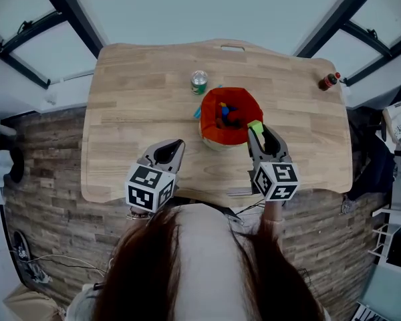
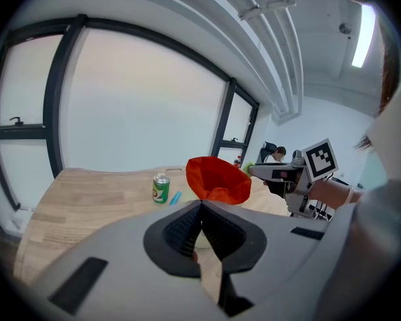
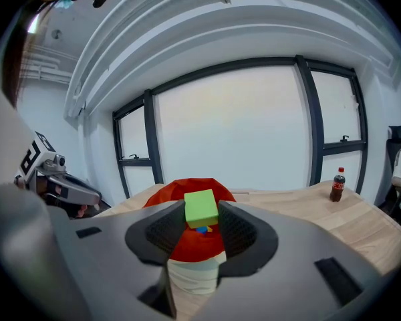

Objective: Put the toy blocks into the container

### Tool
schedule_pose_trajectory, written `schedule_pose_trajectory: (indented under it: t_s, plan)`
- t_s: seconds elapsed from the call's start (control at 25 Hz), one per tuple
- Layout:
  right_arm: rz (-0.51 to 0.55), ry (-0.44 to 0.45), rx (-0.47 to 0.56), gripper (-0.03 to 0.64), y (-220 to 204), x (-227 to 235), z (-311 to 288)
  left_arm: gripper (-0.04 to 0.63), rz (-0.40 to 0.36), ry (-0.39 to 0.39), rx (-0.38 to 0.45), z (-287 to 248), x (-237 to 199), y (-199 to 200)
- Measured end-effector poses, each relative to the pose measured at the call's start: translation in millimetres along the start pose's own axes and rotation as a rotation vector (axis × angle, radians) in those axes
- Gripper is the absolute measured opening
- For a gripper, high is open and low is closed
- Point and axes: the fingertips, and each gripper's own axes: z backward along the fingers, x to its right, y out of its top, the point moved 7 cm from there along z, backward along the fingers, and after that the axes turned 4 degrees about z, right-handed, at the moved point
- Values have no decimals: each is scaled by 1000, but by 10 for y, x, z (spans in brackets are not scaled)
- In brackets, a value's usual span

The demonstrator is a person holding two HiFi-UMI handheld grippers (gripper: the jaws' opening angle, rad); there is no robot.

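Your right claw (image 3: 202, 214) is pinching a green block (image 3: 201, 207) between its pads, with the block sitting high near the tips. In the head view this claw is just right of the frame's centre, and the block is at the lower-right edge of the rim of the red container (image 1: 243, 99). The container stands open a little above the middle of the tabletop (image 1: 134, 112); it is red at the top with a pale lower part. Several blocks (image 1: 226, 114) already lie inside it, blue and red among them. In the right gripper view the container's mouth fills the space right behind the held block. Your left claw (image 2: 200, 207) is pressed together at the tips, and I see no block between them. In the head view it hangs over the near edge of the tabletop, to the lower left of the container and clear of it. A green can (image 1: 199, 81) stands upright just above and left of the container. A light blue piece (image 1: 197, 112) lies on the wood between the two, close against the container's left side. A small cola bottle (image 1: 328, 81) stands at the tabletop's upper right corner, well apart from everything else.
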Motion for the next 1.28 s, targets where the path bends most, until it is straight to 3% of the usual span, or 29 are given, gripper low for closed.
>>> schedule_pose_trajectory:
  t_s: [0.56, 1.28]
  plan:
    - [15, -10, -13, 164, 45, -51, -141, 9, 9, 15, -1, 66, -99, 6]
    - [20, -46, -27, 160, -32, -91, -5, 9, -8, -21, 4, 40, -102, 27]
